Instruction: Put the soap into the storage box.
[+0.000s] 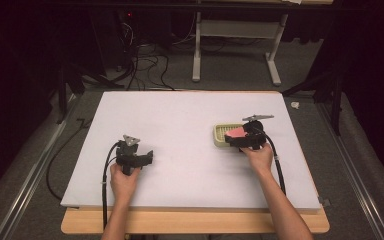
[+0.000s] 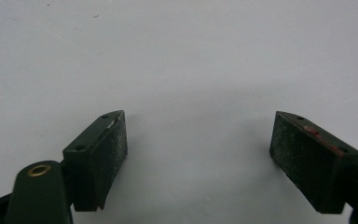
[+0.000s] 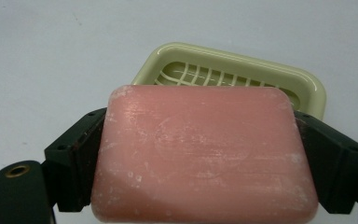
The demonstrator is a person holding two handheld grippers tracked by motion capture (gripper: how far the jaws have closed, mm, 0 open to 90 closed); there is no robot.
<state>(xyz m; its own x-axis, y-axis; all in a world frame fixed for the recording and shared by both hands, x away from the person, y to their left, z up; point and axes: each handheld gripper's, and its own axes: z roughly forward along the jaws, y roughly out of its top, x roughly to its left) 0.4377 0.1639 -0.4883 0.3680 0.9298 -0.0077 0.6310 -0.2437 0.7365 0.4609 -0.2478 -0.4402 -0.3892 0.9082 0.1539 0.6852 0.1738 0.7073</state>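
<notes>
A pink bar of soap (image 3: 205,154) is clamped between the jaws of my right gripper (image 3: 200,158), flat side up. Just beyond it lies a pale green soap dish (image 3: 303,86) with a slatted floor. From above, the soap (image 1: 236,132) hangs over the near right part of the dish (image 1: 222,135), held by the right gripper (image 1: 237,138). My left gripper (image 1: 147,157) rests on the white table (image 1: 180,120) at the front left, pointing right. Its jaws stand wide apart in the left gripper view, and the left gripper (image 2: 198,156) has bare table between them.
The white board lies on a wooden table whose edge (image 1: 195,222) shows at the front. Cables (image 1: 145,62) and a white table frame (image 1: 235,37) stand on the floor behind. A small white object (image 1: 295,105) lies past the board's far right corner.
</notes>
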